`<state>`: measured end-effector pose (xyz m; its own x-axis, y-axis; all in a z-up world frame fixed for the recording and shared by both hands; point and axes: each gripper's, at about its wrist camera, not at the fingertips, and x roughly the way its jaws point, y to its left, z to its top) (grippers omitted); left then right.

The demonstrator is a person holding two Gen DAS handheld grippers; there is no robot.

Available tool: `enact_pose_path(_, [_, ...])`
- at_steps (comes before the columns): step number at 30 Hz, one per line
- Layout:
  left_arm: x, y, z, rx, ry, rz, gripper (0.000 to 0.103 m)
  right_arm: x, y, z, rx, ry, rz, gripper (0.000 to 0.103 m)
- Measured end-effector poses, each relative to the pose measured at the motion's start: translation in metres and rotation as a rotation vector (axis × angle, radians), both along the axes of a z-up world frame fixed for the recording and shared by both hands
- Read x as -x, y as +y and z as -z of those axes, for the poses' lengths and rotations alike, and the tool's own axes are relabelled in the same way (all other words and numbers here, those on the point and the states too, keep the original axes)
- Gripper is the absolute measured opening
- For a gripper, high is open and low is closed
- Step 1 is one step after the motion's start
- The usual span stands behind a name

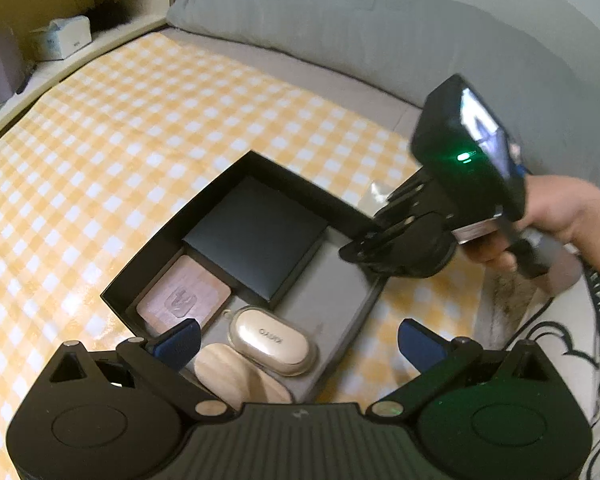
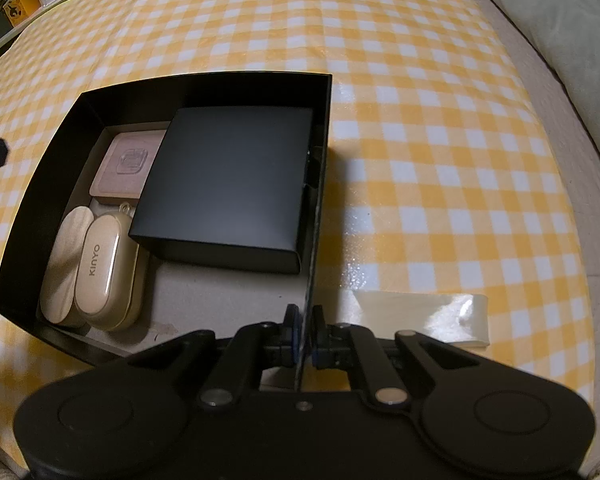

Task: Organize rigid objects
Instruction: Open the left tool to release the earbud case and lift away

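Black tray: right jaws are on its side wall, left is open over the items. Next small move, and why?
Probably keep the right gripper clamped on the black tray wall and nudge the black box flat with the left gripper. The box looks propped on the wooden coaster, and bare floor is free beside it.

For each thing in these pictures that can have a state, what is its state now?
Left tongs: open, empty, above the tray.
Right tongs: shut on the tray's wall.
Tray: open, no lid, on the checked cloth.
Black box: closed, tilted, in the tray.
Earbud case: closed, flat in the tray.
Green light: on.
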<state>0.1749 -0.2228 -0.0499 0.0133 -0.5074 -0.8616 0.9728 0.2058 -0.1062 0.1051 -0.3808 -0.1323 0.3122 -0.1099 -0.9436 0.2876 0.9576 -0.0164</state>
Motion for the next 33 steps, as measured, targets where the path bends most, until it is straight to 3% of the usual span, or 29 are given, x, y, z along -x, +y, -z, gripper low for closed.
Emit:
enact_pose_path(17, [0.055, 0.037, -0.039, 0.109, -0.019, -0.152, 0.103, 0.000, 0.001, 0.000, 0.001, 0.000, 0.000, 0.006])
enact_pose_path(27, [0.048, 0.073, -0.041, 0.144, -0.012, -0.409, 0.103, -0.001, 0.001, 0.000, 0.005, 0.001, 0.001, 0.006])
enact_pose_path(33, [0.026, 0.107, -0.037, 0.153, -0.034, -0.629, 0.103, -0.002, -0.006, 0.002, 0.016, 0.004, 0.019, 0.010])
